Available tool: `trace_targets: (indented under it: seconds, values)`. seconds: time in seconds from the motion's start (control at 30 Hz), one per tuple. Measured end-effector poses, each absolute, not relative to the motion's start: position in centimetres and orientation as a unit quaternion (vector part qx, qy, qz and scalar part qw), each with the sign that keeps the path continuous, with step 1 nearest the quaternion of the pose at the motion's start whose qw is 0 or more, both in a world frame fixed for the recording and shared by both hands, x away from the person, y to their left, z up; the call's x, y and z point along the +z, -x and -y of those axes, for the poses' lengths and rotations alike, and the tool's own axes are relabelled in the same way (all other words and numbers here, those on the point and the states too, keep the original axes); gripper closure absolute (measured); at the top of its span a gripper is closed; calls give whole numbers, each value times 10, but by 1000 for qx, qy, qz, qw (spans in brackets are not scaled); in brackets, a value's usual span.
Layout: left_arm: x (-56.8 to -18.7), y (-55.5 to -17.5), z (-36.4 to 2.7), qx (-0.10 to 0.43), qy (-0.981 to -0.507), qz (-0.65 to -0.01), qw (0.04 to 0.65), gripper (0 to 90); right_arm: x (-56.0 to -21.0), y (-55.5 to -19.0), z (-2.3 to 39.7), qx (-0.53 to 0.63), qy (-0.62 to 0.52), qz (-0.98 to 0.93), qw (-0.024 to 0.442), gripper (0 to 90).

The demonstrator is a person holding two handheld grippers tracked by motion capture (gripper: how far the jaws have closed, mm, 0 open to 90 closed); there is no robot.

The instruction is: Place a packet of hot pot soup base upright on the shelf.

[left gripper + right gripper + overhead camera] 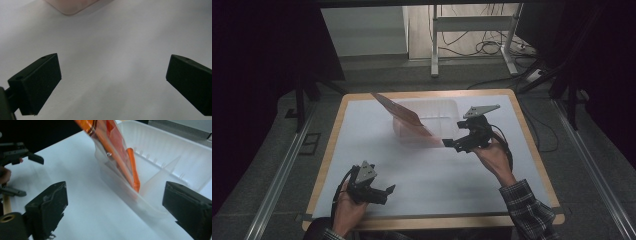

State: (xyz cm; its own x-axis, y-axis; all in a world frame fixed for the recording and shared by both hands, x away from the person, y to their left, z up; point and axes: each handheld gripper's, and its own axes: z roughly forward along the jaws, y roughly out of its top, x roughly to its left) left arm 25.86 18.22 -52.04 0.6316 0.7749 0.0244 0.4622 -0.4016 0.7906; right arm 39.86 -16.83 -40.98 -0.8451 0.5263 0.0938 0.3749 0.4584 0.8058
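Observation:
A flat orange-red packet (404, 117) leans slanted in a translucent white tray (444, 106), its upper end sticking out past the tray's left rim. My right gripper (454, 134) is at the tray's near right corner, open. In the right gripper view its jaws (115, 207) stand wide apart, with the packet (112, 145) and the tray's ribbed wall (162, 147) ahead of them and nothing pressed between the pads. My left gripper (387, 195) is low over the table's front left, open and holding nothing (113, 82).
The white tabletop (362, 140) has a wooden rim. Thin dividers cross the inside of the tray. A corner of the tray (72, 6) shows ahead of the left gripper. Desk legs and cables (482, 47) lie on the floor beyond the table.

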Motion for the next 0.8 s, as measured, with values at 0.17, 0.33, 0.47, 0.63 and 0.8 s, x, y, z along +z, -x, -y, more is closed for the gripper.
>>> trace_targets:
  seconds: [0.17, 0.33, 0.47, 0.63, 0.8]
  values:
    - [-520, -259, -182, 199, -813, -380, 393, 0, -413, -388, 178, 445, -265, -851, 87, 7]
    - [-520, -259, -183, 200, -813, -381, 392, 0, -418, -379, 192, 452, -277, -842, 97, 0]
    - [-520, -259, -185, 201, -812, -383, 392, 0, -421, -374, 203, 454, -288, -838, 95, 0]
    - [-520, -259, -187, 203, -811, -385, 391, 0, -427, -365, 215, 456, -295, -834, 95, 0]
    - [-520, -259, -187, 204, -812, -384, 389, 0, -435, -354, 224, 448, -300, -834, 118, 0]
